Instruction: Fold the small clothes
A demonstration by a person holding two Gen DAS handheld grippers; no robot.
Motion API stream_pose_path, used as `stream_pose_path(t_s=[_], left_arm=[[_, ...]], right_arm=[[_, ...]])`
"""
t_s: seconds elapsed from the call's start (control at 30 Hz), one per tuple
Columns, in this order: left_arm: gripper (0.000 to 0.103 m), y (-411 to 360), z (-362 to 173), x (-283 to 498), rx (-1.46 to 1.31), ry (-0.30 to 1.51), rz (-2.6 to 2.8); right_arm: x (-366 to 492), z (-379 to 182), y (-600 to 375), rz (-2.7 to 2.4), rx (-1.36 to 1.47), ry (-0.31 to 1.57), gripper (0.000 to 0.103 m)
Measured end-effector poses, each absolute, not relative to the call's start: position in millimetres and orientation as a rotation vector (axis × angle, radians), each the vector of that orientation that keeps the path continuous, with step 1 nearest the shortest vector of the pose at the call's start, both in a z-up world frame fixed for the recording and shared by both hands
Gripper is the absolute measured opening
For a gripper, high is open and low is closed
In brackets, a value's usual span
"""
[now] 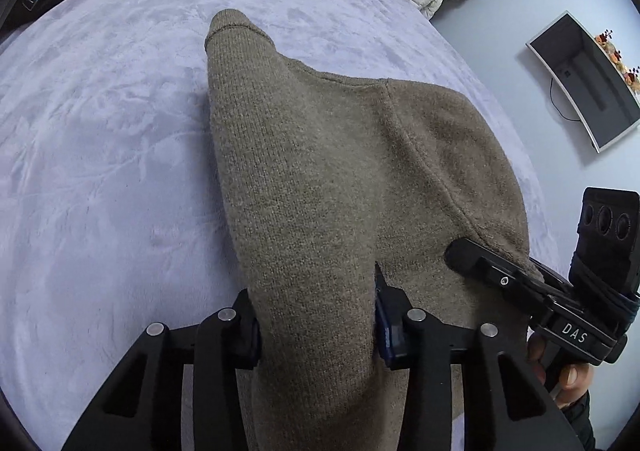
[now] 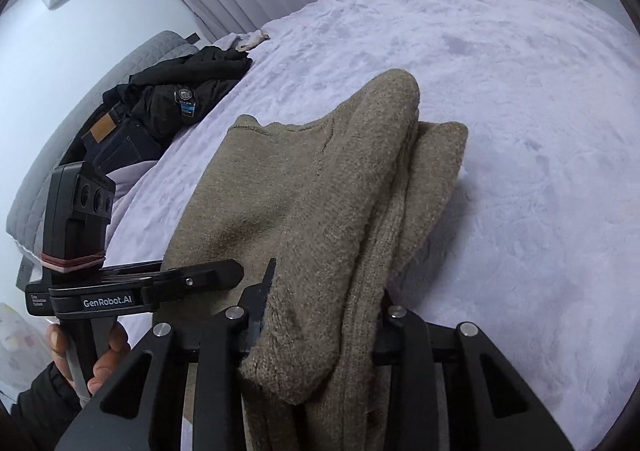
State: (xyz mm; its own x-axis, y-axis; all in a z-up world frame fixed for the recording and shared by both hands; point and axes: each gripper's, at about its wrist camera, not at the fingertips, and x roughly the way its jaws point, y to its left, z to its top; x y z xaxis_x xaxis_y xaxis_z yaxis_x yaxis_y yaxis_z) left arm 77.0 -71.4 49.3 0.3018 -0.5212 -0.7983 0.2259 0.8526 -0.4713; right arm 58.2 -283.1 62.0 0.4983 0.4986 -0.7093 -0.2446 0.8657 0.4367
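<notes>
Both grippers clamp the brown knit sweater (image 1: 320,171), near edge raised off the lavender bed (image 1: 100,171): left gripper (image 1: 318,327), right gripper (image 2: 320,315). Mid-fold; next, carry that edge across evenly.

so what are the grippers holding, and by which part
Both hold the sweater: left gripper on a bunched fold at its near edge, right gripper on the layered near edge beside it.
</notes>
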Motion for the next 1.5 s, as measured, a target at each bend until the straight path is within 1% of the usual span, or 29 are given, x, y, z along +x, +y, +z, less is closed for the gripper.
stream_pose_path(t_s=[0.23,0.43,0.63,0.77,0.93,1.0,1.07,1.1,1.13,1.17,1.2,1.23,1.37,1.5], left_arm=[[0.043,-49.6,78.0,35.6,-0.291,1.144,-0.527],[0.043,-32.6,88.1,-23.9,-0.253,1.124,-0.510],[0.043,-9.4,85.6,-71.4,-0.244,1.109,-0.482],[0.043,1.1,74.6,-77.3,-0.265,1.118,-0.481],[0.044,-0.7,54.0,-75.4,-0.257,1.121,-0.457],[0.048,-0.9,48.3,-75.2,-0.257,1.116,-0.454],[0.074,-0.2,40.2,-75.6,-0.247,1.128,-0.426],[0.079,0.5,37.4,-74.3,-0.240,1.132,-0.403],[0.083,3.2,35.2,-73.3,-0.241,1.129,-0.399],[0.083,6.2,35.1,-74.2,-0.252,1.131,-0.412],[0.083,10.1,35.9,-75.3,-0.260,1.134,-0.414],[0.083,14.2,40.1,-77.1,-0.261,1.130,-0.404],[0.083,30.3,70.9,-93.6,-0.211,1.036,-0.345],[0.083,26.5,104.8,-112.5,-0.201,0.930,-0.421]], right_arm=[[20.1,93.8,-264.1,0.496,0.257,0.936,0.035],[-32.5,106.3,-242.5,0.541,0.201,0.927,0.035],[-71.1,98.1,-227.2,0.585,0.189,0.938,0.035],[-87.8,90.8,-217.4,0.591,0.163,0.946,0.035],[-86.6,70.2,-215.9,0.573,0.159,0.969,0.035],[-83.3,62.8,-218.9,0.571,0.178,0.974,0.035],[-79.3,54.7,-223.5,0.573,0.194,0.981,0.035],[-77.3,50.0,-226.7,0.570,0.202,0.990,0.039],[-75.3,44.9,-230.5,0.568,0.218,1.003,0.044],[-73.2,39.2,-235.5,0.565,0.239,1.021,0.048],[-71.9,36.4,-239.2,0.559,0.254,1.030,0.059],[-71.9,34.9,-244.2,0.542,0.270,1.037,0.066],[-81.1,47.5,-267.7,0.494,0.328,1.014,0.067],[-108.7,86.5,-269.4,0.491,0.202,0.889,0.067]])
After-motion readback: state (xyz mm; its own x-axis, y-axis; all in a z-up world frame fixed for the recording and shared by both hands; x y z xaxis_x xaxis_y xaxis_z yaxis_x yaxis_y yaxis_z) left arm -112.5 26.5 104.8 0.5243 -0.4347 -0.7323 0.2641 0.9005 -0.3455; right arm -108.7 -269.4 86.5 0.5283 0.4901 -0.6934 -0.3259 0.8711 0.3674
